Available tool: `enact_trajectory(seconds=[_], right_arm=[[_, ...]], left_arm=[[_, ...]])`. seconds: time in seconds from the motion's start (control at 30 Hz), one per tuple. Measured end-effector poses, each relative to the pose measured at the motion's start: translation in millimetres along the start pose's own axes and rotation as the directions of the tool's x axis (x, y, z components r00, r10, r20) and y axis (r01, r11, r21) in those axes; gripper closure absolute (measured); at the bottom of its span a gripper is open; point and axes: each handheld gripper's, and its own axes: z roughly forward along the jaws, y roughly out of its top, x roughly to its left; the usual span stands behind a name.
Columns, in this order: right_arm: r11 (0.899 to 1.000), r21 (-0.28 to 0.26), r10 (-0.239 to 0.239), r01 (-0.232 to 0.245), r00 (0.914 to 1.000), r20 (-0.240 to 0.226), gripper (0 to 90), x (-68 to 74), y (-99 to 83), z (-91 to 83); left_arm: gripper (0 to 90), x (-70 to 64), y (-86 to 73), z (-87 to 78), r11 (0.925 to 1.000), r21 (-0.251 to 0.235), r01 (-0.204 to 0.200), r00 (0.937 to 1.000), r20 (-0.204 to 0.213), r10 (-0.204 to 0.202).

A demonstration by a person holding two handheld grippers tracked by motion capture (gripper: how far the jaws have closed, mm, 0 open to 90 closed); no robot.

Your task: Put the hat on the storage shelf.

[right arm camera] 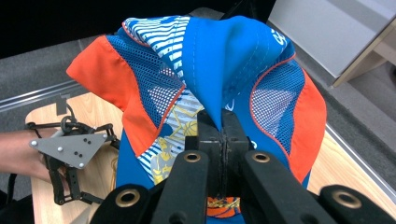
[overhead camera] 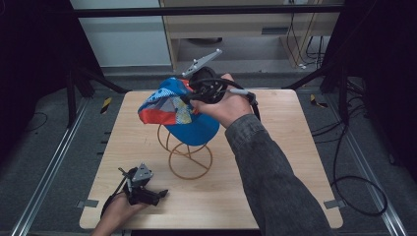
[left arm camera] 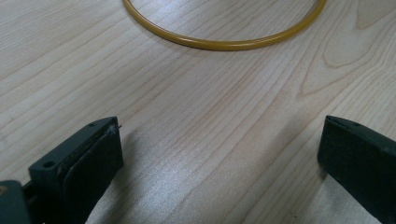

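one cap [overhead camera: 179,110], one wire stand [overhead camera: 189,155], two grippers: left [overhead camera: 158,195], right [right arm camera: 219,128], one table [overhead camera: 285,162]

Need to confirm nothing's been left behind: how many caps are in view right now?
1. The cap sits above the wire stand, mid-table, its fabric pinched by the right gripper. The left gripper rests open near the table's front-left edge.

A pale wooden surface [overhead camera: 275,196] stands on grey carpeted floor [overhead camera: 44,147] — dark around its sides. Beyond the surface, a light wood cabinet [overhead camera: 236,24] and loose black cables [overhead camera: 354,187] right of it.
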Motion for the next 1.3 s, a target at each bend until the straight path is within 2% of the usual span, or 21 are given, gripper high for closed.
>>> enact_trajectory(seconds=[0.1, 0.23, 0.4, 0.83, 1.0, 1.3], right_arm=[[1.0, 0.008, -0.007, 0.007, 0.9999, -0.01, 89.8, 1.8, -2.0, 7.3], [1.0, 0.015, 0.007, -0.007, 0.9999, -0.015, 89.8, 1.7, -5.1, 16.9], [1.0, 0.012, 0.007, -0.006, 0.9996, -0.028, 89.6, 3.3, -5.8, 23.0], [0.999, 0.053, -0.008, 0.009, 0.9998, -0.017, 89.3, 6.4, -5.0, 36.4], [0.998, 0.064, -0.006, 0.008, 0.9996, -0.029, 88.8, 7.0, -5.5, 39.1], [0.998, 0.062, 0.001, 0.001, 0.9996, -0.03, 87.8, 8.0, -6.4, 42.7]], left_arm=[[0.0, 0.0, 0.0, 0.0, 1.0, 0.0, 0.0, 1.0, 0.0, 0.0], [0.0, 0.2, 0.0, 0.1, 1.0, 0.0, -0.001, 1.0, 0.002, 0.001], [0.0, 0.2, 0.0, 0.1, 1.0, 0.0, -0.002, 1.0, 0.002, 0.002], [0.0, 0.2, 0.0, 0.0, 1.0, 0.0, -0.002, 1.0, 0.002, 0.002], [0.0, 0.2, -0.1, 0.1, 1.0, -0.001, -0.002, 1.0, 0.002, 0.002], [0.0, 0.2, -0.1, 0.1, 1.0, 0.0, -0.002, 1.0, 0.002, 0.002]])
